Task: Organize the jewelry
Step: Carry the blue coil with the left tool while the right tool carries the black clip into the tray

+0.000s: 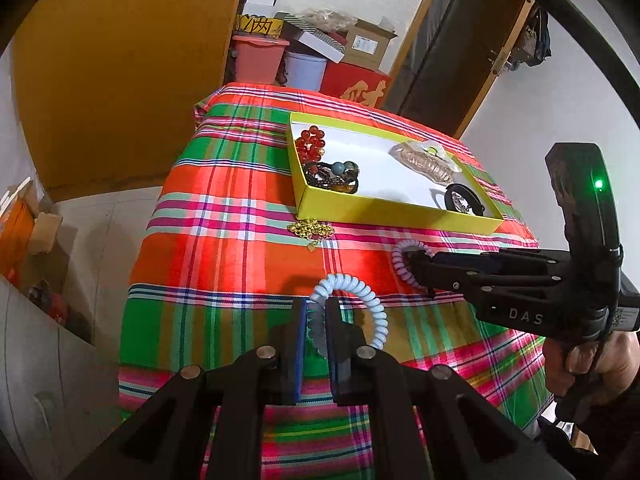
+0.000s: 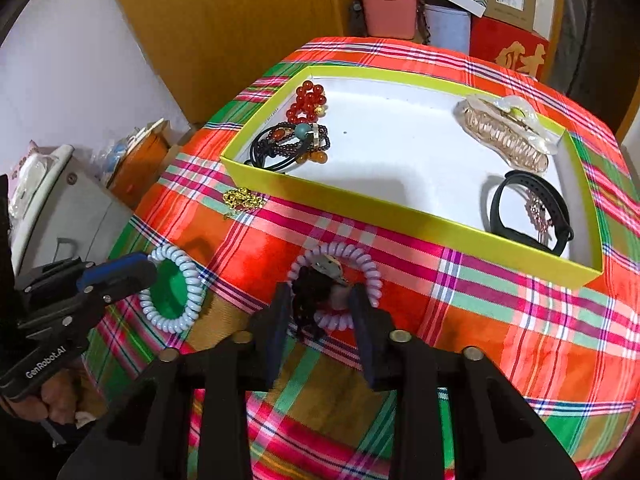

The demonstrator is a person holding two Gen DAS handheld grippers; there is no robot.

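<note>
A pale blue coil hair tie [image 1: 352, 304] is clamped in the left gripper [image 1: 317, 316], its fingers together on it, above the plaid-covered desk [image 1: 240, 248]. A lilac coil hair tie [image 2: 335, 280] lies on the cloth between the right gripper [image 2: 320, 308] fingers, which stand apart around it. Behind sits the yellow tray [image 2: 360, 204] holding beads.

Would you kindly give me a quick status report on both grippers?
Left gripper shut on blue coil tie. Right gripper straddling purple coil tie, grip unclear. Gold chain on cloth outside yellow box. Path clear.
</note>
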